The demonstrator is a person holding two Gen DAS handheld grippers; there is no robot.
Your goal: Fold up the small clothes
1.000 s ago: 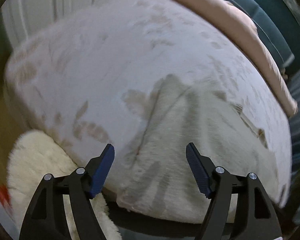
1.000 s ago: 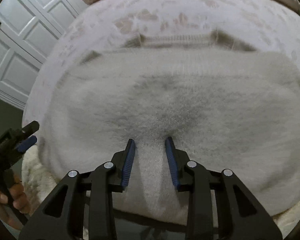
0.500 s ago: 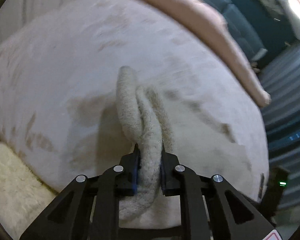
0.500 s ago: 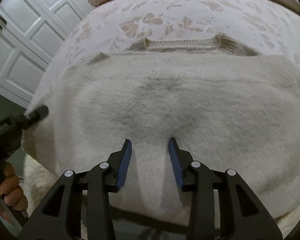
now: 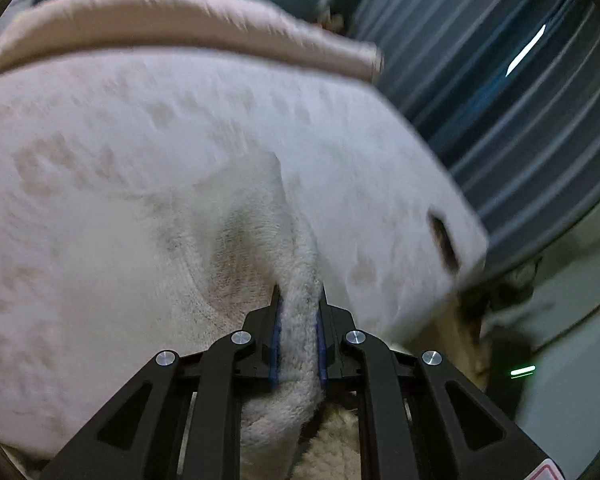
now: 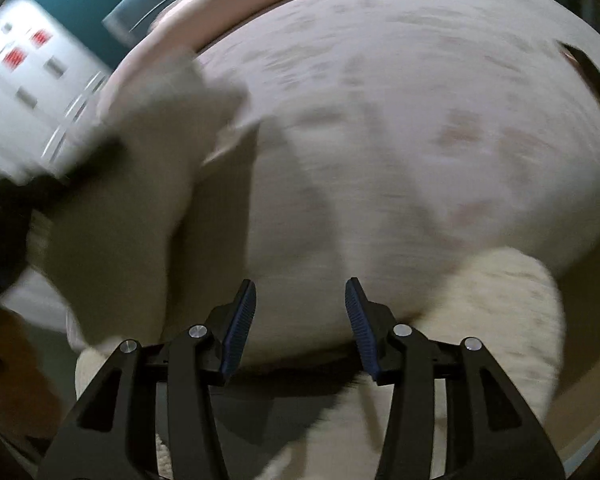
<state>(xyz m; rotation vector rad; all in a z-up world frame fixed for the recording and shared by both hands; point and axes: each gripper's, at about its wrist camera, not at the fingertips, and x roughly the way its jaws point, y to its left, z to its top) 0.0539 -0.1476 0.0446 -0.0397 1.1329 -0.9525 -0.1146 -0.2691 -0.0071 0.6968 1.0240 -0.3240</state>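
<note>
A cream knitted sweater (image 5: pixel 236 248) lies on the floral bed sheet (image 5: pixel 100 140). My left gripper (image 5: pixel 299 296) is shut on a thick fold of its edge, lifted off the bed. In the right wrist view the sweater (image 6: pixel 140 184) hangs bunched at the left, with the dark blur of the left gripper (image 6: pixel 4 208) beside it. My right gripper (image 6: pixel 300 286) hovers over the bare sheet (image 6: pixel 420 120), its jaws opening and nothing between them. Both views are blurred by motion.
A pink blanket (image 5: pixel 180 12) runs along the bed's far edge. A fluffy cream rug (image 6: pixel 508 300) lies on the floor by the near edge. Dark striped fabric (image 5: pixel 500 100) fills the right of the left wrist view. White cupboard doors (image 6: pixel 16 80) stand at the left.
The left gripper closed on the sweater's edge and swept it up and across the bed. The right gripper widened, let the sweater go and moved off it to bare sheet.
</note>
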